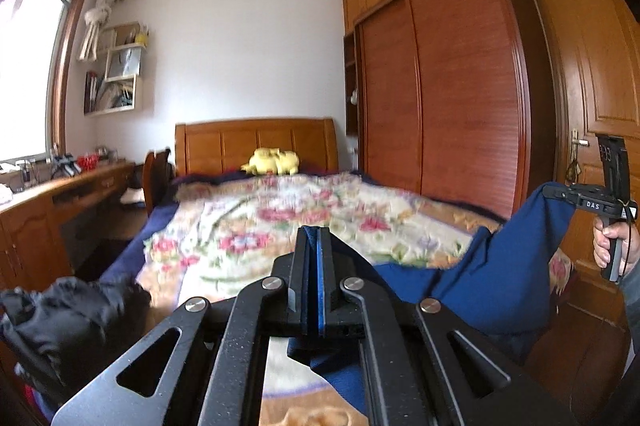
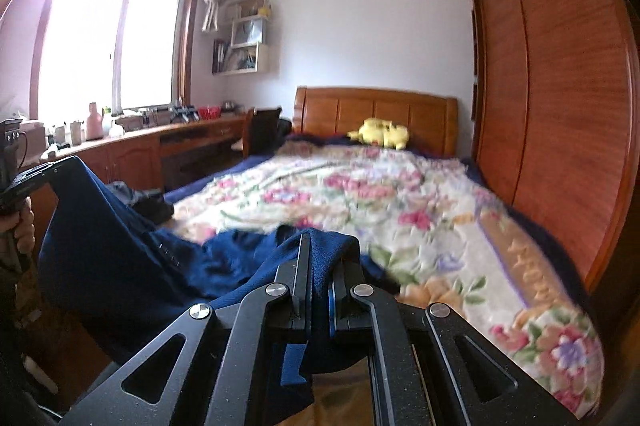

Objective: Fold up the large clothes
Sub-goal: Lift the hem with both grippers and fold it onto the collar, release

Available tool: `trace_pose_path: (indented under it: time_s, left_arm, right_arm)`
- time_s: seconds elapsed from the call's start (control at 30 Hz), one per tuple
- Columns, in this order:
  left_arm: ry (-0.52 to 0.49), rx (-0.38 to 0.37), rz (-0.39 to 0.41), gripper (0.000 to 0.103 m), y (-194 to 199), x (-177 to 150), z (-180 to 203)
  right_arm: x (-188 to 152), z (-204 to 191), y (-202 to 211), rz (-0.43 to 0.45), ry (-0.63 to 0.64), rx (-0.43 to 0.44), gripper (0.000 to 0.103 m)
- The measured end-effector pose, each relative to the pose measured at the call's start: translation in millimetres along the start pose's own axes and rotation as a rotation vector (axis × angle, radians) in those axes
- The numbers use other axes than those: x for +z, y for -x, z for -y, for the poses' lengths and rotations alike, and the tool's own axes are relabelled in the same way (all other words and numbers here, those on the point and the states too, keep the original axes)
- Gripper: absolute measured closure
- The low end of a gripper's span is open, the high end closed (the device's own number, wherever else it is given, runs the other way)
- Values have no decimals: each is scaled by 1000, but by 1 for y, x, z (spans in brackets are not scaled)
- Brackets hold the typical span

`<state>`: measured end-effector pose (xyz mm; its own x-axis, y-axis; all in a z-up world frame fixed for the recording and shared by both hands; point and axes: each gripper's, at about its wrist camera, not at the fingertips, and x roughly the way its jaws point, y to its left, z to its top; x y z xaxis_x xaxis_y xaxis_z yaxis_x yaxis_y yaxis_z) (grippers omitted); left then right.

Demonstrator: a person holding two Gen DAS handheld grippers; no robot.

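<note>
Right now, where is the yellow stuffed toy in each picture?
Left wrist view: the yellow stuffed toy lies near the picture's middle, against the wooden headboard.
Right wrist view: the toy sits right of centre, also at the headboard.
Shared landmark: the flowered blanket spread in front of it.

My garment is dark blue knit, large and limp. It hangs stretched between two raised corners at 3 and 9 o'clock, sagging in folds, its middle draped on the bed's near end at 6 o'clock.
</note>
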<state>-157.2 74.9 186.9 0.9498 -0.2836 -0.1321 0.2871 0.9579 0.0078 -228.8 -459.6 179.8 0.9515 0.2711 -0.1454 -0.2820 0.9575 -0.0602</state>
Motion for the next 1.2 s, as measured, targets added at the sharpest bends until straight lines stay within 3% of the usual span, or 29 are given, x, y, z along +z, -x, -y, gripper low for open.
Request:
trace_pose_path:
  time_s: [0.13,0.23,0.4,0.77,0.93,1.2]
  left_arm:
    - [-7,22,43,100,6,19,-4]
    - [0,36,24,100,-11,24,-13]
    - [5,81,-61,100,-60,6,-22]
    - [52,186,-258,100,-191,-55,-71]
    - [57,219,-310,100,-253,-70,-85]
    - [71,245,-338,100,-332,-74,-104]
  right_arm:
    - [14,2,19,56,19,-22,99]
    - [20,10,5,47,5,-48,99]
    - [10,4,-59,-68,6,-100,98]
    - [-28,45,-242,-273,-23,-138,98]
    - [-16,58,-321,-323,-32,-136,98]
    - [-16,80,-383,-334,-46,-170,98]
